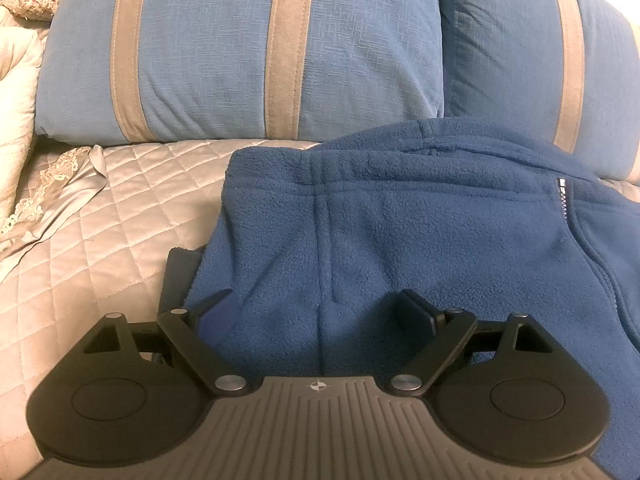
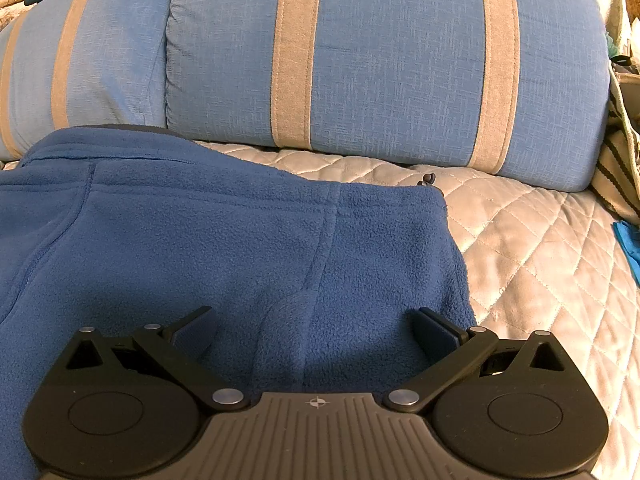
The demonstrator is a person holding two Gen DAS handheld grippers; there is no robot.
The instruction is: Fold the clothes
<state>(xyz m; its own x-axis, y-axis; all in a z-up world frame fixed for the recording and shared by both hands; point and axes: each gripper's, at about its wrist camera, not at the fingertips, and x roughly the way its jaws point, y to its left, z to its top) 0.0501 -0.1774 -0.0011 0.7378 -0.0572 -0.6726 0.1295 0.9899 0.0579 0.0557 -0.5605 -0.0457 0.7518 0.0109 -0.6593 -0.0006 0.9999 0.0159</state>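
A blue fleece jacket [image 1: 400, 232] lies folded on the quilted bed cover, its hem edge toward the pillows and a zipper [image 1: 564, 196] at its right. My left gripper [image 1: 316, 314] hovers low over the jacket's left part, open wide, with fleece lying slack between its fingers [image 1: 416, 312]. In the right wrist view the same jacket [image 2: 240, 248] fills the left and middle. My right gripper [image 2: 316, 334] stands open wide over the jacket's right part, near the right edge. Neither pair of pads presses on the cloth.
Two blue pillows with tan stripes [image 1: 240, 52] [image 2: 380, 60] lean behind the jacket. The silver quilted cover [image 1: 100, 232] [image 2: 540, 248] spreads to both sides. Lace-trimmed bedding [image 1: 24, 92] lies far left. A dark flat piece [image 1: 178, 276] shows under the jacket's left edge.
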